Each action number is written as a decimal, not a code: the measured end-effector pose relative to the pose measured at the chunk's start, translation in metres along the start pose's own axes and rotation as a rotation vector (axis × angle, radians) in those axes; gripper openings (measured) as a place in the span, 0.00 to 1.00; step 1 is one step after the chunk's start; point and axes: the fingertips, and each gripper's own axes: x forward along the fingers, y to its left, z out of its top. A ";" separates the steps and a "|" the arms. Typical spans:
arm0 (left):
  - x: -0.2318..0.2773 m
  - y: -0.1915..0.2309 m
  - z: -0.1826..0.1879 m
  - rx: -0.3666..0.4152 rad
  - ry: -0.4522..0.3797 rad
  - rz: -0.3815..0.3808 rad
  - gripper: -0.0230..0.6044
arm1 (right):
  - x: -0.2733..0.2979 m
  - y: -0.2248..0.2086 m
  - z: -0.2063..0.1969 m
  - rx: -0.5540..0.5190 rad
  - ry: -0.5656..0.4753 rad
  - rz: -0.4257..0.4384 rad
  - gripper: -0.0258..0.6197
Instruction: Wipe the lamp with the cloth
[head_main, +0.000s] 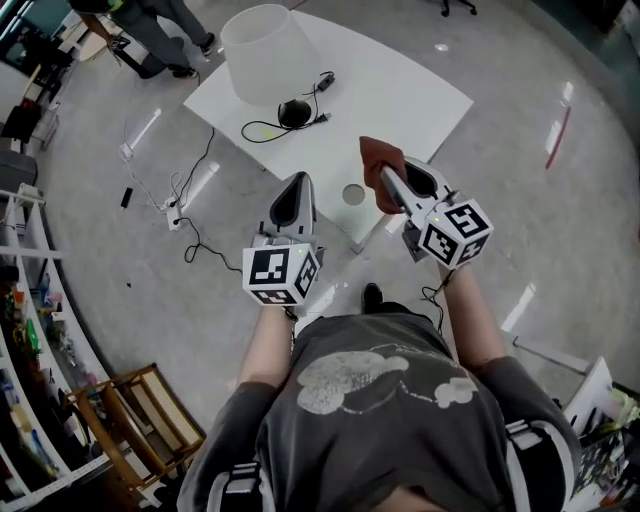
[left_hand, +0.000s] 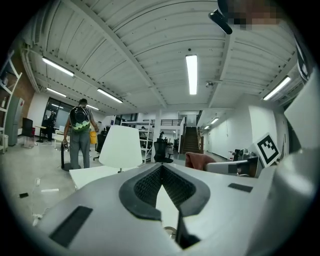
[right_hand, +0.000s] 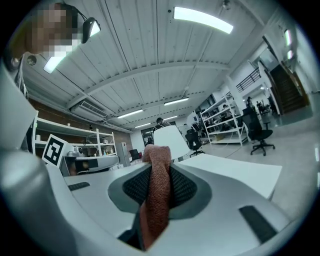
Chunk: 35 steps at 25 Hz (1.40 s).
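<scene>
The right hand-held gripper (right_hand: 159, 166) is clamped on the cloth (right_hand: 156, 186), a reddish-brown strip that droops limply over the jaws, so it looks soft and light, and likely to drag or bunch when wiping. The left hand-held gripper (left_hand: 161, 166) has its jaws pressed together with nothing between them. The lamp (head_main: 266, 58) stands at the far side of the white tabletop (head_main: 400, 92), well apart from both grippers. Its wide white shade (left_hand: 121, 146) looks thin and easily dented, and the lamp probably tips readily, so the empty gripper would best steady it low down, near the black base (head_main: 295, 113). Only the head view shows that base, the cable (head_main: 258, 130) and the gap left to cross. The gripper views alone show the jaws' grip and the shade's side profile.
</scene>
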 end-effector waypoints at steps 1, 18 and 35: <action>0.003 -0.001 0.001 0.000 -0.004 0.007 0.05 | 0.002 -0.003 0.003 -0.003 0.000 0.005 0.17; 0.055 0.040 0.016 -0.032 -0.059 -0.095 0.05 | 0.058 -0.029 0.025 -0.023 -0.039 -0.080 0.17; 0.128 0.061 0.078 0.030 -0.122 0.091 0.05 | 0.154 -0.112 0.121 -0.083 -0.055 0.104 0.17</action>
